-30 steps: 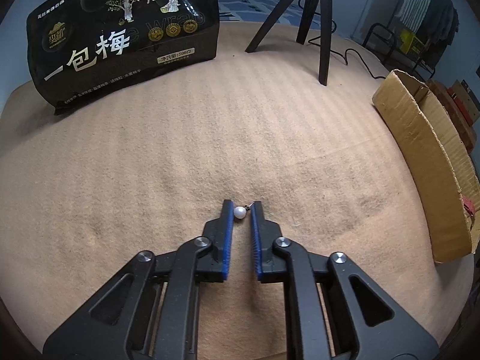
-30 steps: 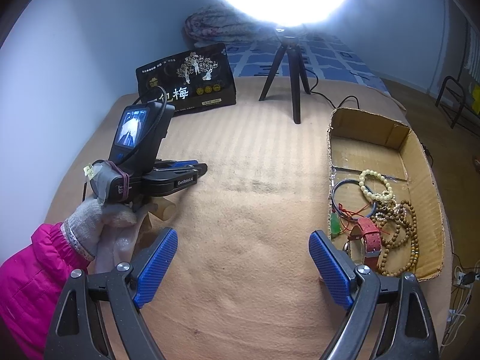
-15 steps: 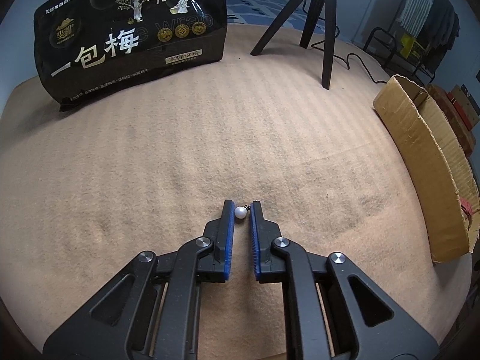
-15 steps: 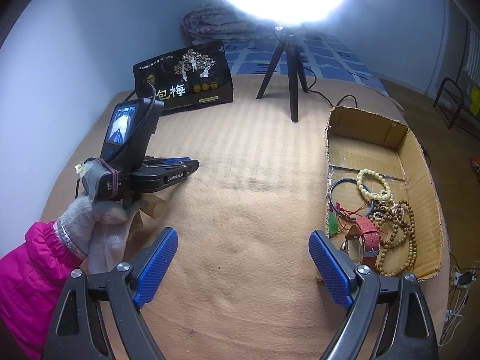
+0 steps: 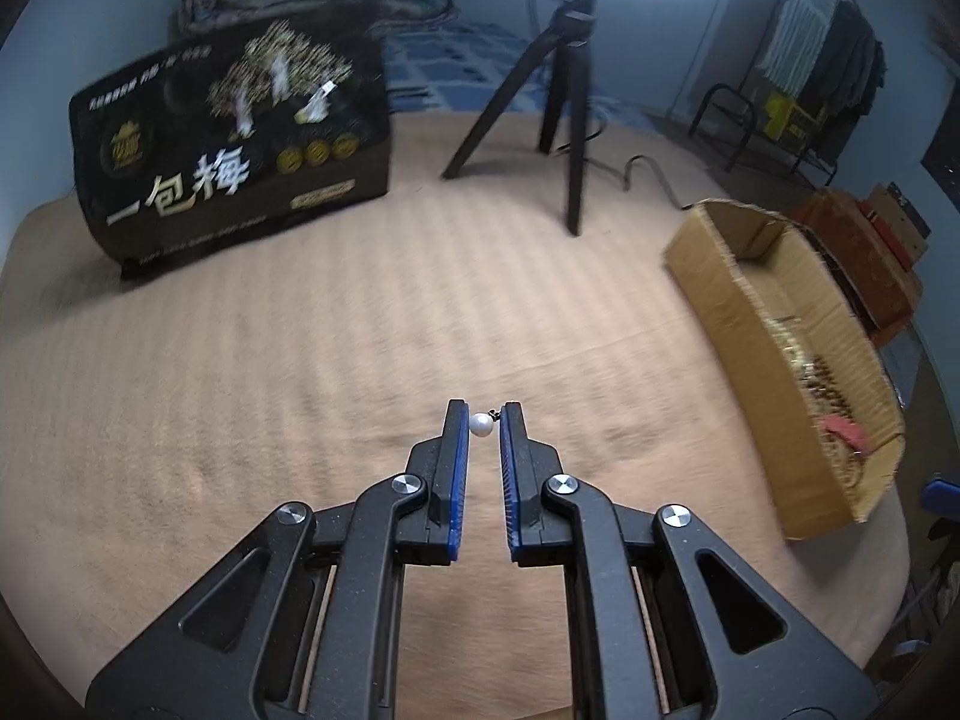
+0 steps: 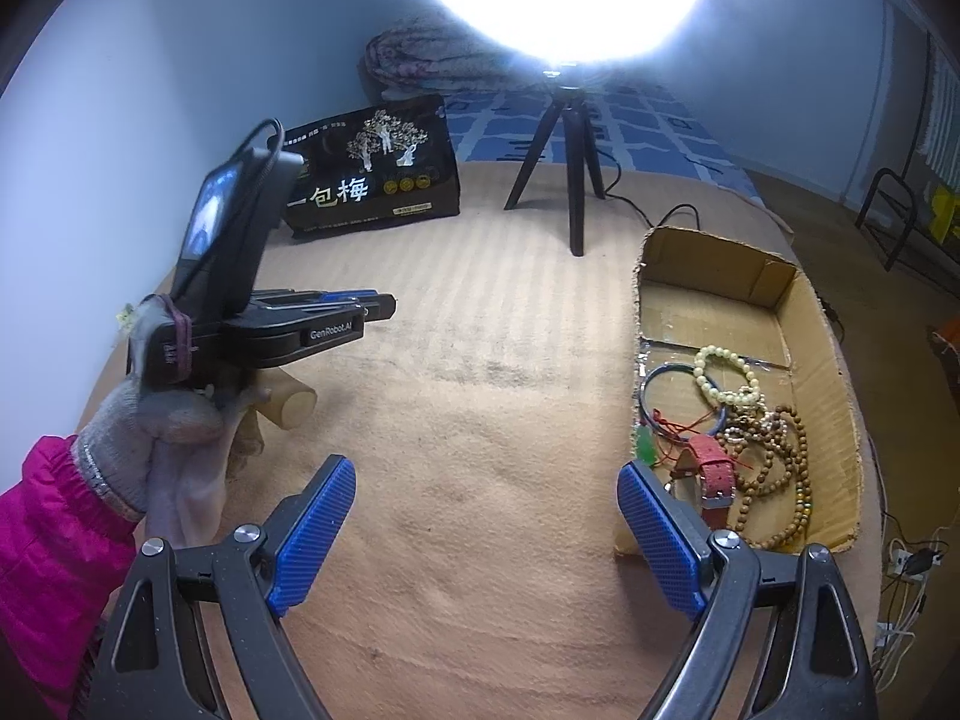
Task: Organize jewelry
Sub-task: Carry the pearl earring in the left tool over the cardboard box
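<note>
Over the tan blanket, my left gripper is pinching a pearl earring.
It is risking slipping from the fingertips; my right gripper is hanging spread wide.

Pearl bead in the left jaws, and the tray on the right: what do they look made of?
The pearl bead looks like pearl or imitation: smooth, glossy white, with a tiny dark metal loop; real or fake can't be told. The tray is plain corrugated cardboard, matte brown, with ragged torn edges and folded flaps.
</note>
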Demonstrator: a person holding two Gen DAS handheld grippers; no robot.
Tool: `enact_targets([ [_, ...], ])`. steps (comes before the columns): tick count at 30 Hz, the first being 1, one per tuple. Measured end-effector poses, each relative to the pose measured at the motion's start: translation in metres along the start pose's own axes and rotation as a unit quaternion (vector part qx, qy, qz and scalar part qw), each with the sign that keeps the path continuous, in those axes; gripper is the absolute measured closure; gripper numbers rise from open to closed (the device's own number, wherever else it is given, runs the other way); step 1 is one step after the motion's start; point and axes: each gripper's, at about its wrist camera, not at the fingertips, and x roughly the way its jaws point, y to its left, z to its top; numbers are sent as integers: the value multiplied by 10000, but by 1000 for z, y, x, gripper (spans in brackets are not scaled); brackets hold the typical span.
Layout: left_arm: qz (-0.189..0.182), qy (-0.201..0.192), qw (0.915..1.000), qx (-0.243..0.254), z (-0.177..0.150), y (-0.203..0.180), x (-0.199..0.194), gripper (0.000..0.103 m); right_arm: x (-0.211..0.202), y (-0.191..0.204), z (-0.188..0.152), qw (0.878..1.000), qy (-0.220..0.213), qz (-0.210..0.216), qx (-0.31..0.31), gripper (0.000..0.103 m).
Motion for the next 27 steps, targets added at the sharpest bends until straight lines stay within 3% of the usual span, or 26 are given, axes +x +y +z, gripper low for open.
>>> enact_targets([
  [16, -648, -442, 9964, 334, 18, -81, -43, 94, -32, -47, -10, 9981, -324, -380, 374, 12],
  [27, -871, -505, 9936, 517, 28, -125, -45, 94, -50, -96, -21, 9936, -412, -700, 780, 12],
])
